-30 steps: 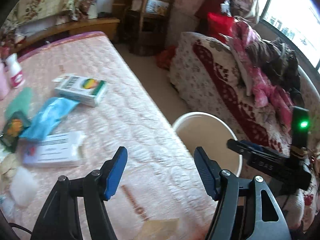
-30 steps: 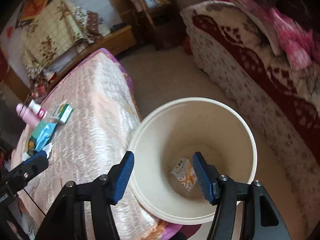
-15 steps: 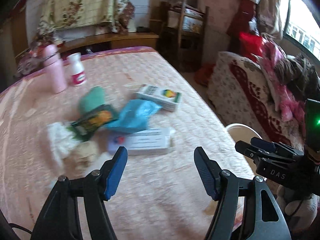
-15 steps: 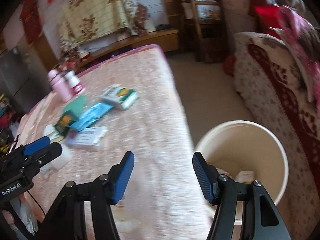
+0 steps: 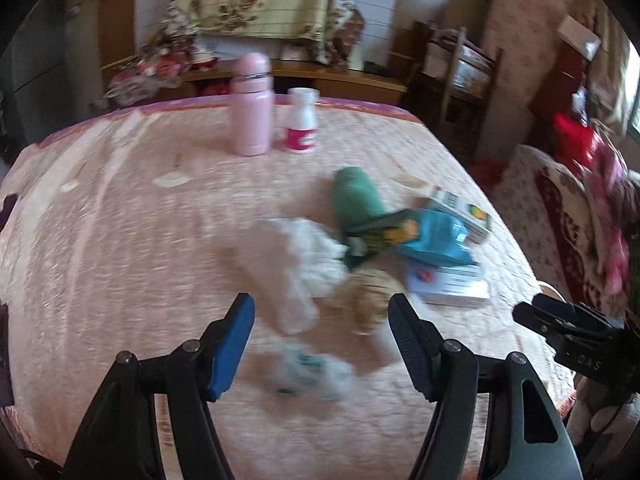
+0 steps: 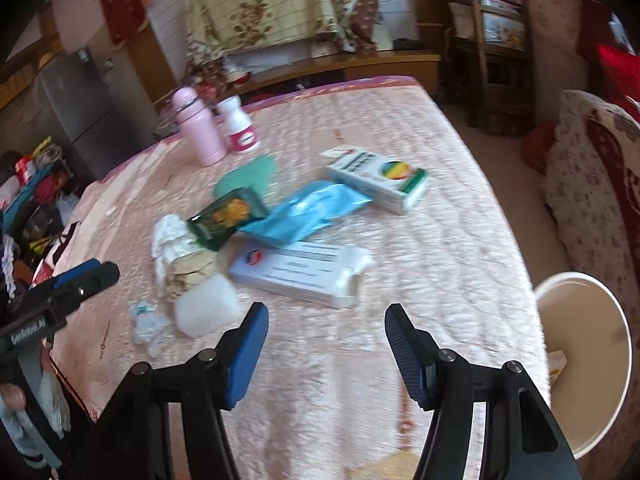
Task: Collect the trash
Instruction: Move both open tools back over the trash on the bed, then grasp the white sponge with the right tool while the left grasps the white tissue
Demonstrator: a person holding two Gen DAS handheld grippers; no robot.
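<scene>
The left tongs (image 5: 320, 344) hang over the near part of the pink-quilted surface (image 5: 100, 240), blue pads spread wide with nothing between them. Straight ahead of them lies a small crumpled bit of clear wrap (image 5: 308, 368), blurred, and just beyond it a white plastic bag (image 5: 288, 276) and a brown paper wad (image 5: 366, 300), the wad close to the right pad.

In the right wrist view the trash pile sits mid-surface. From the left: a small clear scrap (image 6: 146, 320), a white tissue (image 6: 170, 236) touching a crumpled brown wad (image 6: 188, 272), and a white puffy lump (image 6: 206, 308) just beside the wad. A dark green packet (image 6: 224, 216) rests against the tissue, with a pale green sheet (image 6: 250, 174) behind it. A blue pouch (image 6: 308, 210) overlaps the packet's edge, and a long white box (image 6: 304, 270) lies in front of the pouch. A second box (image 6: 380, 180) with a coloured disc lies to the right, touching the pouch's tip.

At the far edge stand a pink flask (image 6: 198, 128) and a white pill bottle (image 6: 240, 124), upright, side by side.

The right tongs (image 6: 322, 348) are likewise spread apart and hold nothing, hovering near the white box. Off the surface's right edge stands a cream bin (image 6: 616, 320) on the floor, a small wrapper (image 6: 556, 364) inside it.
</scene>
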